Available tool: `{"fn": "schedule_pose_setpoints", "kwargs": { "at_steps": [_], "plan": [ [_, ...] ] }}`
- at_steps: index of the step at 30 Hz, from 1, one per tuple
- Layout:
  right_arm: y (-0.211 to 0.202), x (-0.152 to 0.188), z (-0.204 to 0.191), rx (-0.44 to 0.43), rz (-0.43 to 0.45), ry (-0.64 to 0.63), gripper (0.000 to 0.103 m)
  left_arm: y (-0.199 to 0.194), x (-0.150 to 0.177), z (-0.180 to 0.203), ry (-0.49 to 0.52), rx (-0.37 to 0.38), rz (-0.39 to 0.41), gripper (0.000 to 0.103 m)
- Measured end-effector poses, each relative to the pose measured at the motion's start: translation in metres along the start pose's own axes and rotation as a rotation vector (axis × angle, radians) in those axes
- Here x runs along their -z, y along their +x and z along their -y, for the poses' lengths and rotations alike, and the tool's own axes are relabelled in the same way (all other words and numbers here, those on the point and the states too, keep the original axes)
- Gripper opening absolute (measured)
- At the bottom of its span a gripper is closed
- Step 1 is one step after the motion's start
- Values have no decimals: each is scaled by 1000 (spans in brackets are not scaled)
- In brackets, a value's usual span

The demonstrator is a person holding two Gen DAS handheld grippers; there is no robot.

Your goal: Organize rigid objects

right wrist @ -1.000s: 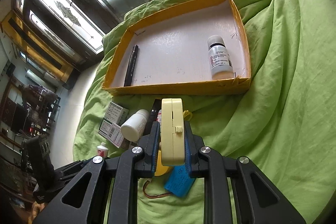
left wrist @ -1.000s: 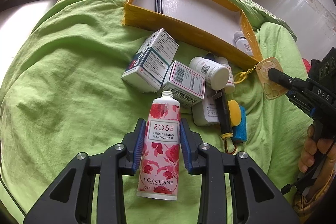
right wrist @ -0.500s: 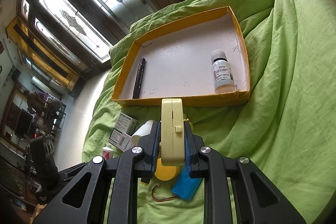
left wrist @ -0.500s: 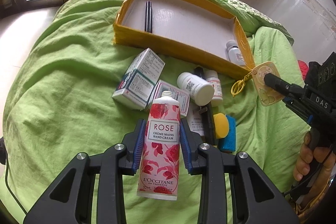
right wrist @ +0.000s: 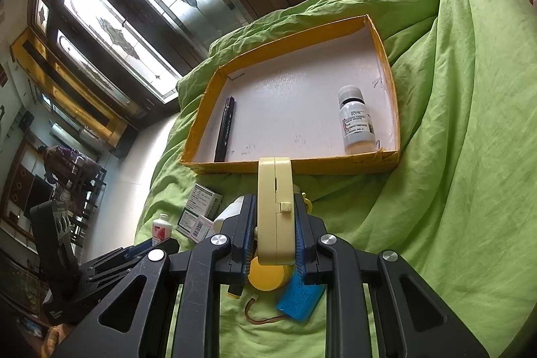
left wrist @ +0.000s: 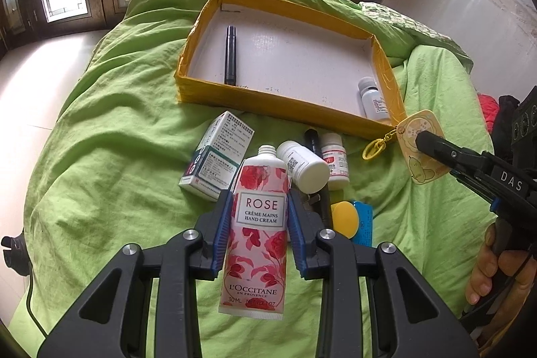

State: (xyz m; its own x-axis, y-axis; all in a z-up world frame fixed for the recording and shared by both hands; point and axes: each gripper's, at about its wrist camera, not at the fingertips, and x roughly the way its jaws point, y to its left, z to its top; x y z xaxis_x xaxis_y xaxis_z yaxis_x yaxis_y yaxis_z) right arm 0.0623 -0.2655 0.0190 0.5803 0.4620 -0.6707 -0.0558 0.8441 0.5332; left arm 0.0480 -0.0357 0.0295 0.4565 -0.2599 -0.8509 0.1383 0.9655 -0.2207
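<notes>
We grip the hand-cream tube [left wrist: 257, 225] in our left gripper [left wrist: 257, 217] — our right gripper [right wrist: 274, 223] clamps a yellow keychain tag [right wrist: 274, 207] (above the green bedspread [left wrist: 100, 173]).

The left gripper [left wrist: 258, 230] clamps a pink rose hand cream tube [left wrist: 256, 244] by its sides, cap end toward the yellow tray [left wrist: 214, 89]. Inside the tray a black pen [left wrist: 230, 56] lies near its left wall and a small bottle [left wrist: 372, 98] sits in its near right corner. Just before the tray's front wall, boxes and white bottles lie jumbled on the green sheet [left wrist: 100, 190]. By the tray's right corner the right gripper [left wrist: 426, 140] pinches a yellow keychain tag [left wrist: 419, 150]
</notes>
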Motion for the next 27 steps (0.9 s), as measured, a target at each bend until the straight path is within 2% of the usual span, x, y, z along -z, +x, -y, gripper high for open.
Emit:
{"fn": "schedule_pose_setpoints", "kwargs": {
  "at_steps": [19, 27],
  "plan": [
    [-12, -15, -17, -16, 50, -5, 18, 3, -22, 0, -14, 46, 27, 29],
    [-6, -39, -30, -39, 84, 6, 18, 8, -30, 4, -10, 60, 30, 29]
  ]
}}
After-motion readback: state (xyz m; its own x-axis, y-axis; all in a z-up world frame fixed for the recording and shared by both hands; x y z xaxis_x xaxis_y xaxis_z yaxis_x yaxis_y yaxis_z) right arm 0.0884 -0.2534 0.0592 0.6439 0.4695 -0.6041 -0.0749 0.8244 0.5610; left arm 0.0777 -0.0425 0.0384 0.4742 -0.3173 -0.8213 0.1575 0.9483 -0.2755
